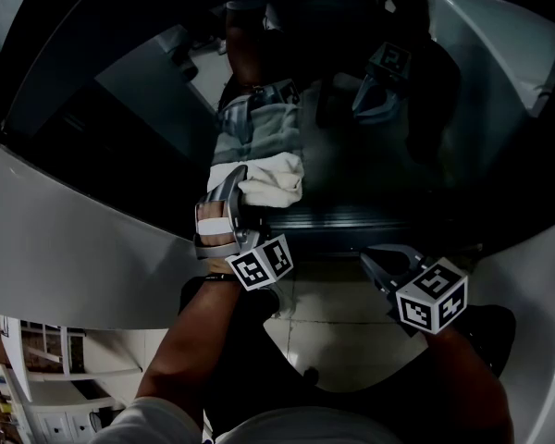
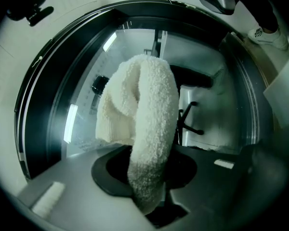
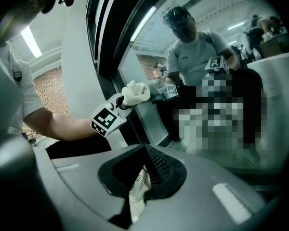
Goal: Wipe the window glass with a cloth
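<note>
A bunched white cloth (image 1: 274,179) is pressed against the dark window glass (image 1: 370,146), with my left gripper (image 1: 229,191) shut on it. In the left gripper view the cloth (image 2: 145,114) rises thick from between the jaws and hides most of the glass (image 2: 84,109) behind it. From the right gripper view I see the left gripper (image 3: 116,103) holding the cloth (image 3: 136,93) on the glass (image 3: 144,47). My right gripper (image 1: 376,260) hangs lower right, away from the glass. In its own view the right gripper (image 3: 142,173) has its jaws closed together on nothing.
A broad white frame (image 1: 74,248) curves along the window's left, and a white wall panel (image 1: 504,54) stands at the right. The glass reflects a person and both grippers. Pale floor tiles (image 1: 328,326) lie below. An office chair (image 2: 189,115) shows through the glass.
</note>
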Tool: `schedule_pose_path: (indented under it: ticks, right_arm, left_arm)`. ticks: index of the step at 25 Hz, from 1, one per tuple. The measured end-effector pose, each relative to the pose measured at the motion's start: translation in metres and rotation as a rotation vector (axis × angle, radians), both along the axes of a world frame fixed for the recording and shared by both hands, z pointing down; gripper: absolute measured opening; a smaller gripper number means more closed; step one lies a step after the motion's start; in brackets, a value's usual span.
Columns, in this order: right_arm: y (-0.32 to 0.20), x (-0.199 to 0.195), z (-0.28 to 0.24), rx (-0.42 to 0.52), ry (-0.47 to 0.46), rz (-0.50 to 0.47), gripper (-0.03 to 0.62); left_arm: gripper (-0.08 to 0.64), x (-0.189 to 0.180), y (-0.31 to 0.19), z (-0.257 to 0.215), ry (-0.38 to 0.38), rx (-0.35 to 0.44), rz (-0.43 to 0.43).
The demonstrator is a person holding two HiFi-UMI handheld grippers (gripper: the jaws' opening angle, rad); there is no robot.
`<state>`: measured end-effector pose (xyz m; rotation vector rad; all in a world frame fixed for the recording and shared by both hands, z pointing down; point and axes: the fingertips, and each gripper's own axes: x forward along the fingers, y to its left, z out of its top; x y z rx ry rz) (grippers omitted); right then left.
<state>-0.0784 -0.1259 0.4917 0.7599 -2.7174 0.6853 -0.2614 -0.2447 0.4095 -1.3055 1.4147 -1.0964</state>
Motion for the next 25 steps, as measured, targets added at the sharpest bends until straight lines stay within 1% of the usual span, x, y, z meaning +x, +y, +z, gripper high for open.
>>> schedule_pose_path:
  ticks: [18, 25]
  right_arm:
    - [0.001, -0.004, -0.004, -0.013, 0.007, -0.012, 0.0]
    - [0.0, -0.004, -0.001, -0.01, 0.003, -0.011, 0.0]
  left_arm:
    - [0.124, -0.002, 0.0, 0.022, -0.024, -0.087, -0.003]
    - [0.124, -0.002, -0.001, 0.034, -0.032, -0.107, -0.008]
